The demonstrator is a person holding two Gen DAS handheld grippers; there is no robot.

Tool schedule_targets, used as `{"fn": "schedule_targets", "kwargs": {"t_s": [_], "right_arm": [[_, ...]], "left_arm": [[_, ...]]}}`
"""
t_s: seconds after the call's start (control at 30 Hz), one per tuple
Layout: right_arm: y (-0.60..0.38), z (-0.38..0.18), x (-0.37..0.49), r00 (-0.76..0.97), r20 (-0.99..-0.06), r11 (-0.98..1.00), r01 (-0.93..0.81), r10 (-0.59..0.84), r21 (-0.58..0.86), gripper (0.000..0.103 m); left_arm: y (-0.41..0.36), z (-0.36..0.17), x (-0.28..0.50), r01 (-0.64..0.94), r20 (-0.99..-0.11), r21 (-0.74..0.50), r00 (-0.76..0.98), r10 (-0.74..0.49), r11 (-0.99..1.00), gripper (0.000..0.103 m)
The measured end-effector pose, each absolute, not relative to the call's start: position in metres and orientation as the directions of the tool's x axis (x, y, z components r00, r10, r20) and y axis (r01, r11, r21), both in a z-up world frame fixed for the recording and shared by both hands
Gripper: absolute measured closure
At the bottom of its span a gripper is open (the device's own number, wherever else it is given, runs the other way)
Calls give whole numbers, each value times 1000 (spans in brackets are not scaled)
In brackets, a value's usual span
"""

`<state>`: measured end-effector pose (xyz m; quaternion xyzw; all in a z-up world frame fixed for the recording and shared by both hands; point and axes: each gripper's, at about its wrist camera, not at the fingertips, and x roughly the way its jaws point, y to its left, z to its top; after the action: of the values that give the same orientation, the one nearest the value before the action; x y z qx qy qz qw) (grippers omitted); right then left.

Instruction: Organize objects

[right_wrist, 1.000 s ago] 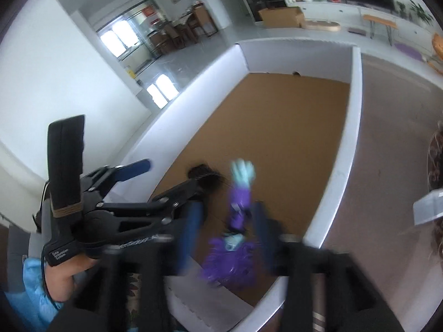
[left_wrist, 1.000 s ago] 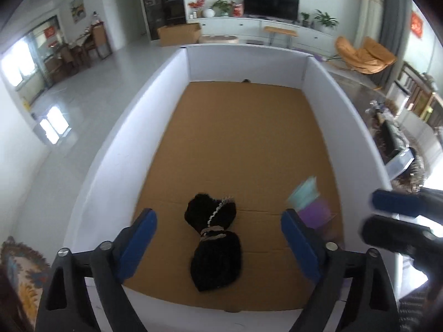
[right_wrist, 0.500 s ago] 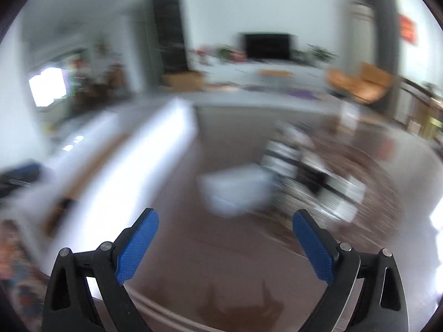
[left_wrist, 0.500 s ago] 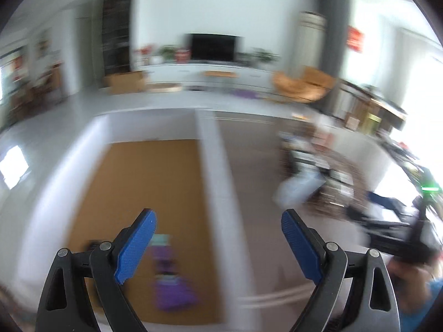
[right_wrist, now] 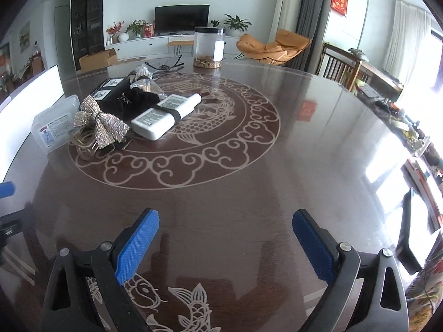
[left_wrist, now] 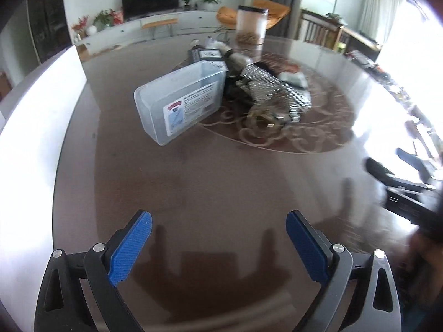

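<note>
A pile of objects lies on the dark round table (right_wrist: 304, 144): a clear plastic box (left_wrist: 180, 102) (right_wrist: 54, 123), a silver sequin bow (right_wrist: 101, 123) (left_wrist: 272, 88), a black pouch (right_wrist: 130, 101), a white flat pack with a black band (right_wrist: 163, 116), and a dark box with white labels (right_wrist: 108, 88) (left_wrist: 206, 54). My left gripper (left_wrist: 218, 246) is open and empty over the near table edge. My right gripper (right_wrist: 225, 244) is open and empty, well short of the pile. The right gripper also shows blurred in the left wrist view (left_wrist: 407, 191).
A clear jar with a black lid (right_wrist: 208, 47) (left_wrist: 251, 25) stands at the far side of the table. A white box wall (left_wrist: 38, 116) (right_wrist: 30, 91) rises at the left. A tablet-like screen (right_wrist: 412, 229) sits off the right edge.
Both grippers have swung right, away from the white-walled cardboard box, to face the round table. The right gripper let go of the purple toy, left in the box; both are open.
</note>
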<state>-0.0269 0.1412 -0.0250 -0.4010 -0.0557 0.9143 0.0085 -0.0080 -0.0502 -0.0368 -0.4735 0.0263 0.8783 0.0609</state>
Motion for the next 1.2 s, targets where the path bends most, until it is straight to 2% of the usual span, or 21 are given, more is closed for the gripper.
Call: {"fn": "schedule_targets", "kwargs": {"t_s": [0.1,0.5,0.9,1.2], "right_arm": [[139,-35,-36,-667,-744,-993,43,52,-108,6],[146,-46,-47,-620,-785,-998,55,-8,-33,6],[146,-49,-52,-604,-797,-998,59,-25,-14,0],[146,-50,-52,-603,-797,-998,60,-25,-14,0]], "left_arm": [[-42,-50,-22,-137,-836,11,-545,66,-990,3],[-45,-46,-64,-122,-815,3,-576,69,-992,0],[-44,-48,-64,-123,-814,2,-576,70,-992,0],[-44,-48,-64,-123,-814,1,-576,71,-992,0]]}}
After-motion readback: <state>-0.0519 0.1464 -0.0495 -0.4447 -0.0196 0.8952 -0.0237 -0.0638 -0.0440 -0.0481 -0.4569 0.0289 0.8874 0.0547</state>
